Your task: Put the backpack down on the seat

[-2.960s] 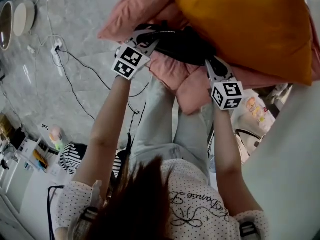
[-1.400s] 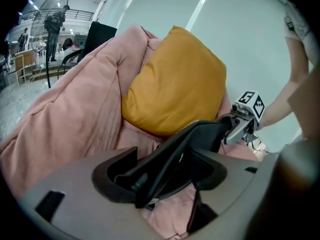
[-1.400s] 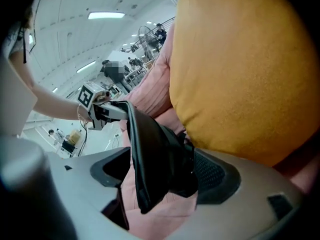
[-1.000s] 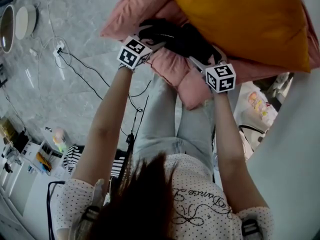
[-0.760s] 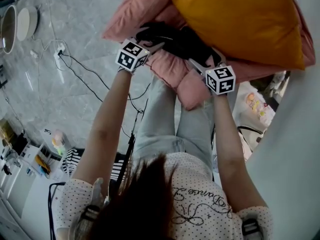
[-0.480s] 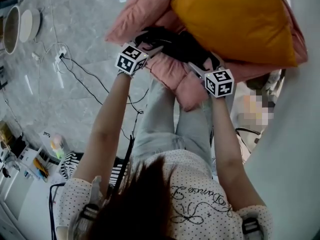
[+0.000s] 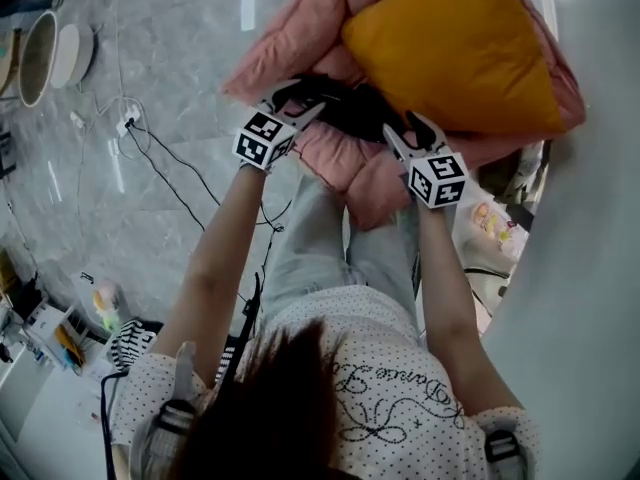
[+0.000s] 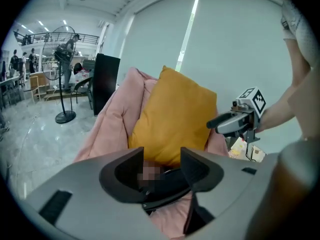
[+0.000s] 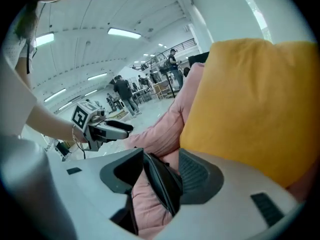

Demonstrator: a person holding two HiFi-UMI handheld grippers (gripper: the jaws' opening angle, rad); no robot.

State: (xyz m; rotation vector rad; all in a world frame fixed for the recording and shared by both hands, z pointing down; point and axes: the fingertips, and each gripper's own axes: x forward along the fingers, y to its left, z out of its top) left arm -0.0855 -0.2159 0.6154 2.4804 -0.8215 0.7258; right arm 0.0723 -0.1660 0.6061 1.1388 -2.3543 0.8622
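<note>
The black backpack [image 7: 345, 108] lies on the pink padded seat [image 7: 290, 28], tucked under the front of an orange pillow [image 7: 450, 53]. My left gripper [image 7: 300, 96] sits at the backpack's left end and my right gripper [image 7: 405, 128] at its right end. Both sets of jaws are closing but still stand apart. In the left gripper view the backpack [image 8: 170, 181] shows in the gap of the left gripper [image 8: 162, 156], with no pad pressing on it. In the right gripper view a black edge of the backpack [image 9: 160, 181] runs between the jaws of the right gripper [image 9: 161, 159], also unpressed.
Cables [image 7: 150, 158] and a power strip [image 7: 125, 123] lie on the grey floor left of the seat, with round bowls [image 7: 50, 53] further left. A white wall [image 7: 590, 218] runs along the right. A standing fan [image 8: 62, 79] and a black panel [image 8: 105, 79] stand behind the seat.
Three seconds ago both grippers held the backpack above the seat. It now rests on the seat, and both grippers have let go and drawn back slightly toward the person.
</note>
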